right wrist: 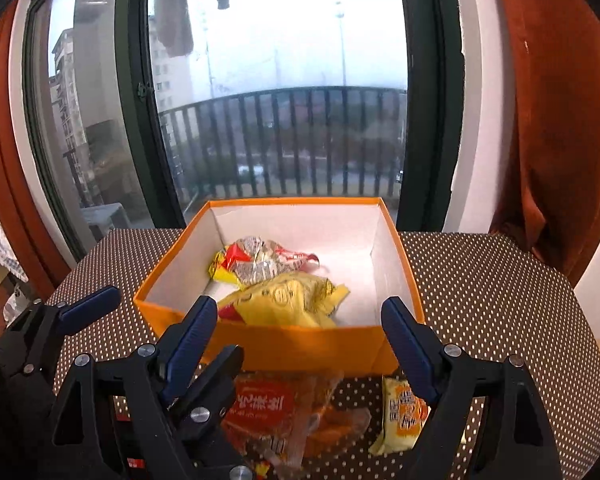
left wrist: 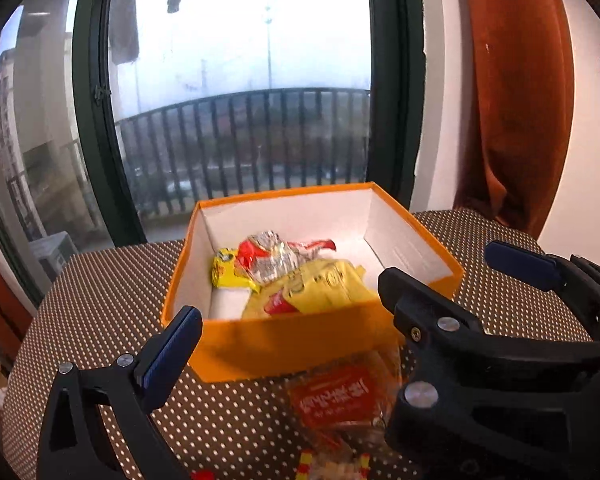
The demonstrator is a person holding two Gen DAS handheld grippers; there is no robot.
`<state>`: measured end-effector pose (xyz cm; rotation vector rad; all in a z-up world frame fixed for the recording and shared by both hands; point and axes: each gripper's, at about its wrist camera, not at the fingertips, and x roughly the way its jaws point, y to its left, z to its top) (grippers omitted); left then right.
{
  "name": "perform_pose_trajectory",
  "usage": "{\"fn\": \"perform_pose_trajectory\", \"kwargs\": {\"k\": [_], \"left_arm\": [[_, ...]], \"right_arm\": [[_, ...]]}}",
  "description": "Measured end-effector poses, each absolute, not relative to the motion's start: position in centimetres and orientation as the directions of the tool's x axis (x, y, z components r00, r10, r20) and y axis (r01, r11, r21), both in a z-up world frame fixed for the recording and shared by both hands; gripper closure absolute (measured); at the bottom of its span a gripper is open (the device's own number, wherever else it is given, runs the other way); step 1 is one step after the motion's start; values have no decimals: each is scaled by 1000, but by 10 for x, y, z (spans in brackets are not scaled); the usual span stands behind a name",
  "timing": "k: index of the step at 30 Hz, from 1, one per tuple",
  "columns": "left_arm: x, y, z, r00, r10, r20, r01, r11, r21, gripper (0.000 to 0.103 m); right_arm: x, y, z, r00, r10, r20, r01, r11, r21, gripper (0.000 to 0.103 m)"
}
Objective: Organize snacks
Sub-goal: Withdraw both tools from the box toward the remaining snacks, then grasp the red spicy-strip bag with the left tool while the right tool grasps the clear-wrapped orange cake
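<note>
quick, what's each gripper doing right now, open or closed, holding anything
Left gripper: jaws open, holding nothing.
Right gripper: jaws open, holding nothing.

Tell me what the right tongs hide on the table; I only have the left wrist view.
Observer: A pale yellow packet lies on the dotted table, by the orange box's front right corner.
Operator: Place it against the red packet.
Observer: It lies right of the red packet.
Operator: Report the right tongs.
Observer: The right tongs are open, holding nothing; their right finger overlaps that packet in view.
</note>
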<state>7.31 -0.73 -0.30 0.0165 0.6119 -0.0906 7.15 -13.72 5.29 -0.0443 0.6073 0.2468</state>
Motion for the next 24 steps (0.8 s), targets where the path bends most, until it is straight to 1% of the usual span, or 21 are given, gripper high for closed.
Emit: {"fn": "perform_pose_trajectory", "kwargs": {"k": [4, 10, 17, 24], "left_arm": [[62, -8, -14, 802, -93, -590, 108, 994, -8, 1], [41, -9, -31, 809, -81, -582, 112, 994, 18, 1], [21, -11, -43, 806, -55, -590, 103, 994, 48, 1], [-8, -10, -53, 814, -5, -581, 61, 995, 77, 1]], "right_arm": [[56, -139, 44, 803, 211, -558, -243, 970, 17, 17], [32, -138, 29, 830, 182, -528, -227, 974, -20, 17], [12, -141, 14, 835, 179, -520, -224, 974, -24, 17], [-19, -142, 3, 843, 165, -513, -205, 979, -22, 17]]}}
